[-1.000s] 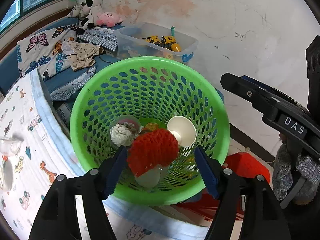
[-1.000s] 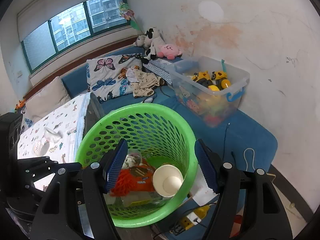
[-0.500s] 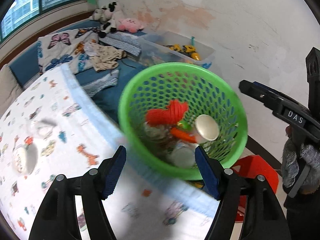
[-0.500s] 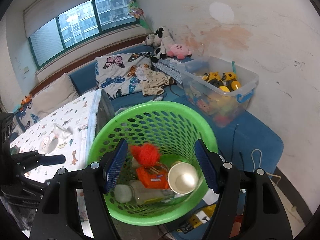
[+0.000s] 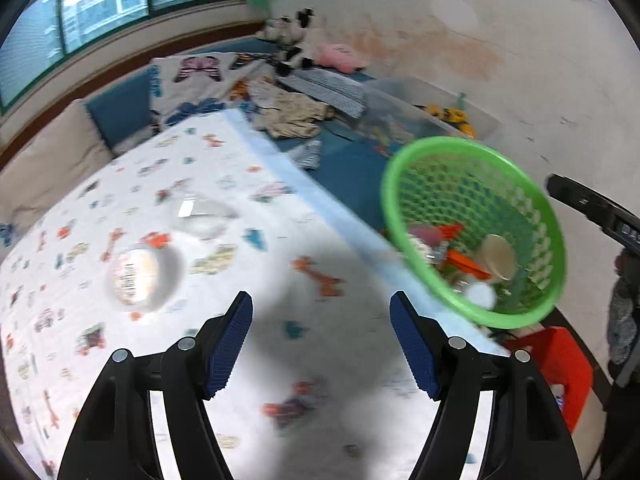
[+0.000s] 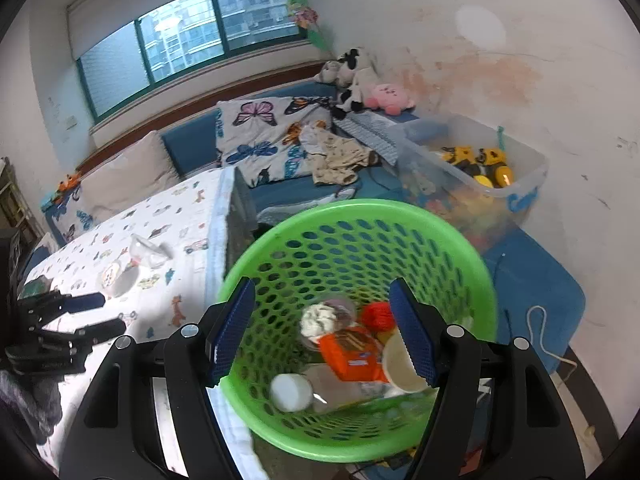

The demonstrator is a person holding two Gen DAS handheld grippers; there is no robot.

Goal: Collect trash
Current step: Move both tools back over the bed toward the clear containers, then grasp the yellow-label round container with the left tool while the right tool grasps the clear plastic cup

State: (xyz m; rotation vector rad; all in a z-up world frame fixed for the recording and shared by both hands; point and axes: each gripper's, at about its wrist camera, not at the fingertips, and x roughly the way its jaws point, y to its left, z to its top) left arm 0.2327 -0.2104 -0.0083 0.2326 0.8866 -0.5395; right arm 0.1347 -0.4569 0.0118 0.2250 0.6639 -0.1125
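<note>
A green perforated basket (image 6: 360, 216) stands beside the table and holds a red net ball (image 6: 378, 314), an orange packet (image 6: 352, 354), a paper cup (image 6: 402, 366), a white wad and a bottle. It also shows in the left wrist view (image 5: 472, 148). My left gripper (image 5: 321, 340) is open and empty over the patterned tablecloth (image 5: 280, 280). A small round sealed cup (image 5: 134, 276) and a clear plastic piece (image 5: 200, 216) lie on the cloth ahead of it to the left. My right gripper (image 6: 322, 328) is open and empty above the basket.
A clear toy box (image 6: 472, 172) stands on the blue bench behind the basket. Cushions, clothes and plush toys (image 6: 360, 80) lie along the window wall. A red stool (image 5: 556, 368) stands on the floor by the basket.
The red net ball has left my left gripper and lies in the basket. My left gripper has swung left from the basket to over the table. My right gripper has stayed above the basket.
</note>
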